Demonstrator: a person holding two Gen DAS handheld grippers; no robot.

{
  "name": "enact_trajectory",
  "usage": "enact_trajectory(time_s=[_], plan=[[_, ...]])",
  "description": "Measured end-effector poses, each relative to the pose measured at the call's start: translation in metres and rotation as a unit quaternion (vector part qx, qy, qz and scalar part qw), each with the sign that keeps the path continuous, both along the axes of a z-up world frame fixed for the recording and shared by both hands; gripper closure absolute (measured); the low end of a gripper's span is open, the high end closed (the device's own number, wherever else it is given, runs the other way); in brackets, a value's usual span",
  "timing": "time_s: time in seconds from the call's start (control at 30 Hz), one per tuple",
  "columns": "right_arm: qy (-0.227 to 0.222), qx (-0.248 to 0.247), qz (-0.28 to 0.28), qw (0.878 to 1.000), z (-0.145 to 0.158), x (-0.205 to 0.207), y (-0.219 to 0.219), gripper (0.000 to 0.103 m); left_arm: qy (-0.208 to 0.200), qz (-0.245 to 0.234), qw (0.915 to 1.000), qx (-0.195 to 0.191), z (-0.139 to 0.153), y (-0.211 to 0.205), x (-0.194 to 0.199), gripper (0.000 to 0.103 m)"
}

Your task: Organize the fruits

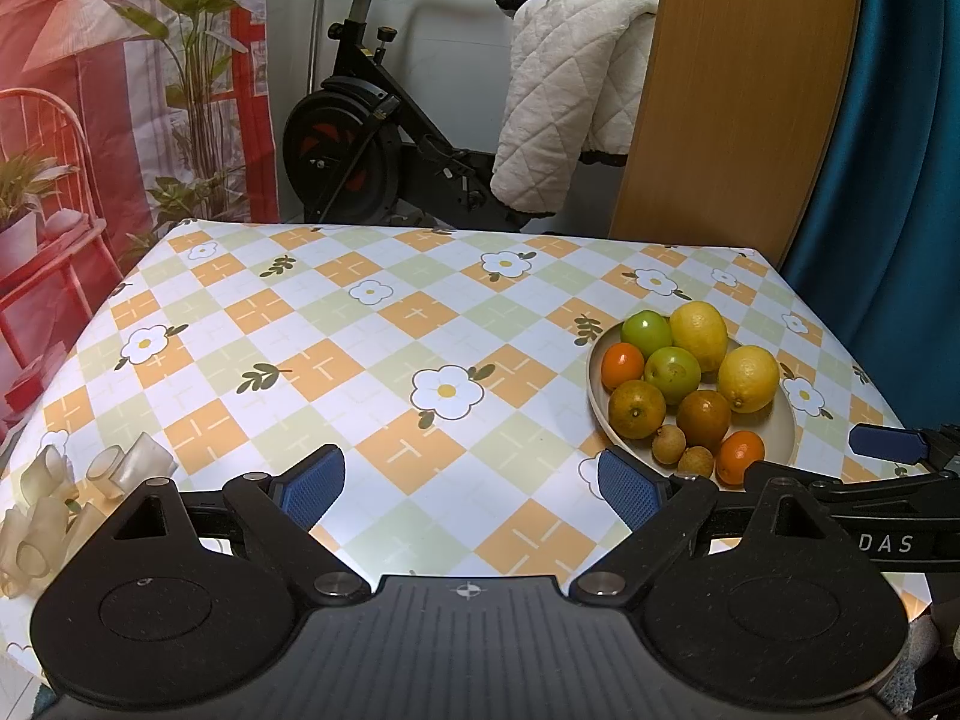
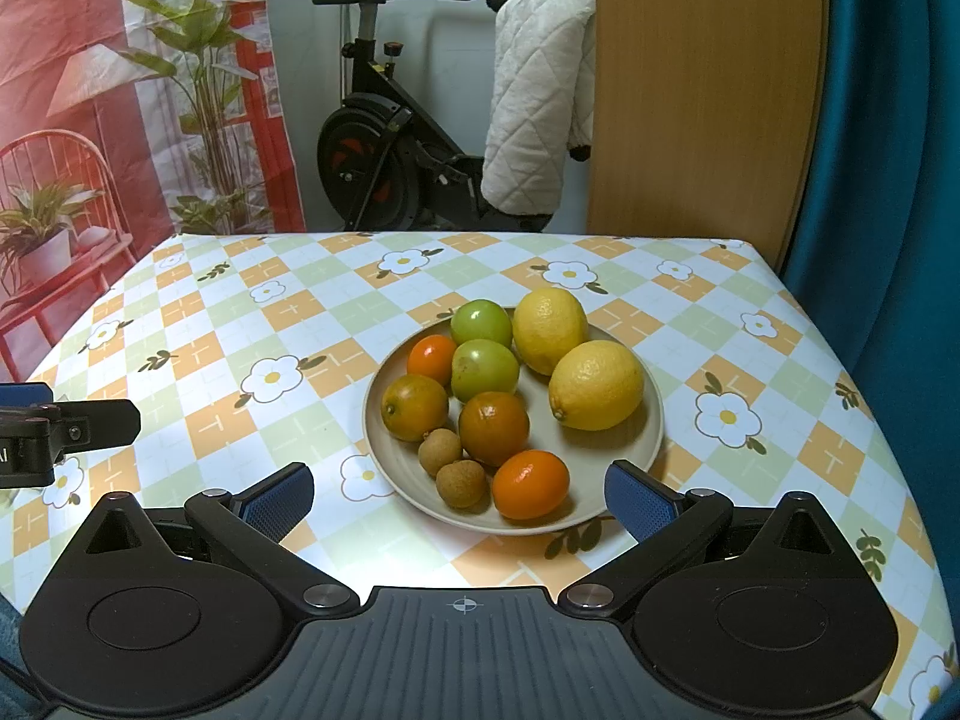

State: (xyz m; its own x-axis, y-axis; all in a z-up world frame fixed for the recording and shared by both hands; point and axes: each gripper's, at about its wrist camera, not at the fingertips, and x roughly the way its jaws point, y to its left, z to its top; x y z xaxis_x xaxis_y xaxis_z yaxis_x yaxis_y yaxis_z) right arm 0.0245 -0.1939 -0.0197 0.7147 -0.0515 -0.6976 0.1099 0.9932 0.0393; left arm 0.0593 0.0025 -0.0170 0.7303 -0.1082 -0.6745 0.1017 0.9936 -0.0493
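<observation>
A beige plate point(image 2: 651, 420) on the checked tablecloth holds two lemons point(image 2: 595, 384), two green fruits point(image 2: 483, 369), several orange citrus fruits point(image 2: 493, 428) and two small brown longans point(image 2: 461, 483). My right gripper point(image 2: 459, 498) hovers open just in front of the plate's near rim, nothing between its blue pads. My left gripper point(image 1: 471, 489) stands open over bare cloth, left of the plate point(image 1: 780, 444); its pads grip nothing. In the left wrist view the right gripper's finger point(image 1: 885, 443) shows beyond the plate; the left gripper's finger point(image 2: 72, 423) shows at the left edge of the right wrist view.
Pale translucent tube-like pieces point(image 1: 129, 462) lie at the table's near left corner. Behind the table stand an exercise bike point(image 1: 360, 138), a white quilted blanket point(image 1: 564, 102) and an upright wooden board point(image 1: 738, 90). A teal curtain point(image 1: 888, 180) hangs at the right.
</observation>
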Motion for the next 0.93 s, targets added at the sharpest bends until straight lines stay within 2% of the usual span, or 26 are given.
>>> enact_trajectory(time_s=[0.93], plan=[[0.0,0.0,-0.001,1.0,-0.0014,-0.0001,-0.0001,0.001,-0.001,0.008,1.0,0.001,-0.0012,0.0013,0.0002,0.01]])
